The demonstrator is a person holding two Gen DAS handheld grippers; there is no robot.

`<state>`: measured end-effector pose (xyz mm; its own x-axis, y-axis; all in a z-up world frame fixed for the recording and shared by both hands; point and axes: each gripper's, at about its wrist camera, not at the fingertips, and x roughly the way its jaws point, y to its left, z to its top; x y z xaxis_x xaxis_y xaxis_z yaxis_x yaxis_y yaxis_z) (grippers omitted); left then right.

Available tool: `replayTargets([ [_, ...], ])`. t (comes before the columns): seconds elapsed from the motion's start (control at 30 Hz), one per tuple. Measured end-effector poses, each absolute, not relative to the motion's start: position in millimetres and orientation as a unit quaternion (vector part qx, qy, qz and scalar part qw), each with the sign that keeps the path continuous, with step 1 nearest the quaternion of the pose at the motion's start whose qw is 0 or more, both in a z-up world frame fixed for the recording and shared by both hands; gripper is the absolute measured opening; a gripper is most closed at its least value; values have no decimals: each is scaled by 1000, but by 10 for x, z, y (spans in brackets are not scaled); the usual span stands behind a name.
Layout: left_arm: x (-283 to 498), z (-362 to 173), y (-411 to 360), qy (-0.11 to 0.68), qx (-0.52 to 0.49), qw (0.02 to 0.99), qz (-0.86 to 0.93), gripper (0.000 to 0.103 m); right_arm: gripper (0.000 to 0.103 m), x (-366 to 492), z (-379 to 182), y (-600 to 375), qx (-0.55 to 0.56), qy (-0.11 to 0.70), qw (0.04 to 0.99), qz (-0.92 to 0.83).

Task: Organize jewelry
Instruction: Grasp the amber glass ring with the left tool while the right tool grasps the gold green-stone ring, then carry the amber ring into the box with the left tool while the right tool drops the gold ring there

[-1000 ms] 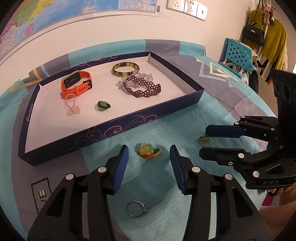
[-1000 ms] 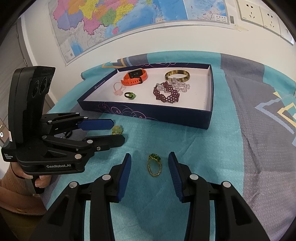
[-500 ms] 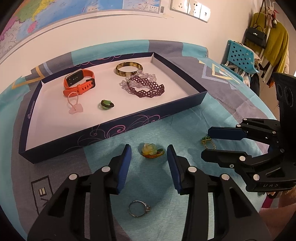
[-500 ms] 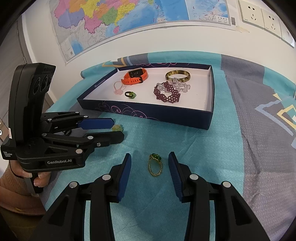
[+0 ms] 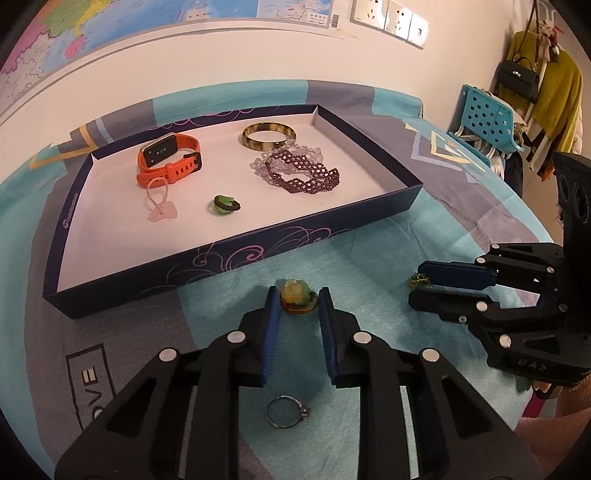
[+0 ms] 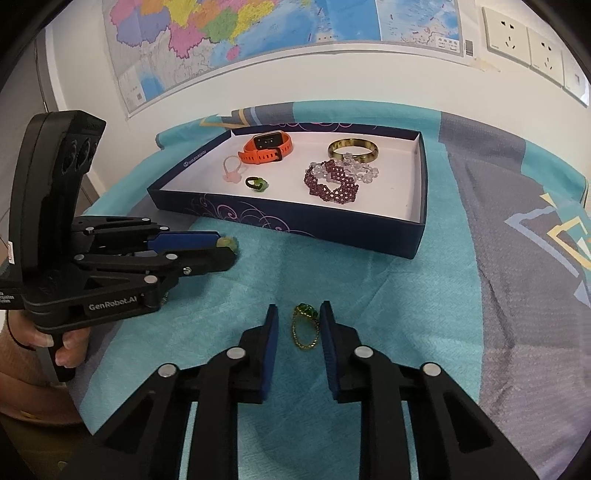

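My left gripper [image 5: 298, 297] stands around a yellow-green flower ring [image 5: 296, 292] on the teal cloth, its pads close beside the ring with small gaps. My right gripper [image 6: 298, 319] brackets a gold ring with a green stone [image 6: 306, 325], jaws narrowed, pads near but apart from it. A dark blue tray [image 5: 236, 254] holds an orange watch [image 5: 168, 158], a brown bangle [image 5: 269, 136], a purple bead bracelet [image 5: 303, 173], a pink charm [image 5: 162, 212] and a green ring [image 5: 223, 205]. A silver ring [image 5: 287, 410] lies under the left gripper.
The table has a teal and grey patterned cloth [image 6: 498, 258]. The wall with a map [image 6: 240, 33] runs behind the tray. A blue chair [image 5: 487, 118] and hanging clothes [image 5: 554, 85] stand at the right. Each gripper shows in the other's view [image 6: 147, 266].
Both grippers moved forward and lower and narrowed their jaws around their rings. The rings have not left the cloth.
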<state>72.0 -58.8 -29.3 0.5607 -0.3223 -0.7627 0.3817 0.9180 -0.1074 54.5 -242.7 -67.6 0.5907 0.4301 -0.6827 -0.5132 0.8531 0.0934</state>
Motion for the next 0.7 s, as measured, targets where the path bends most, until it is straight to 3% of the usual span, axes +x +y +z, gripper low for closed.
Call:
replayTargets([
  [0.23, 702, -293, -578, 424, 34, 883, -198, 20, 8, 555, -671, -2437, -55, 367, 890, 265],
  [0.7, 634, -251, -398, 416, 0, 889, -193, 19, 7, 549, -572, -2446, -36, 358, 888, 287],
])
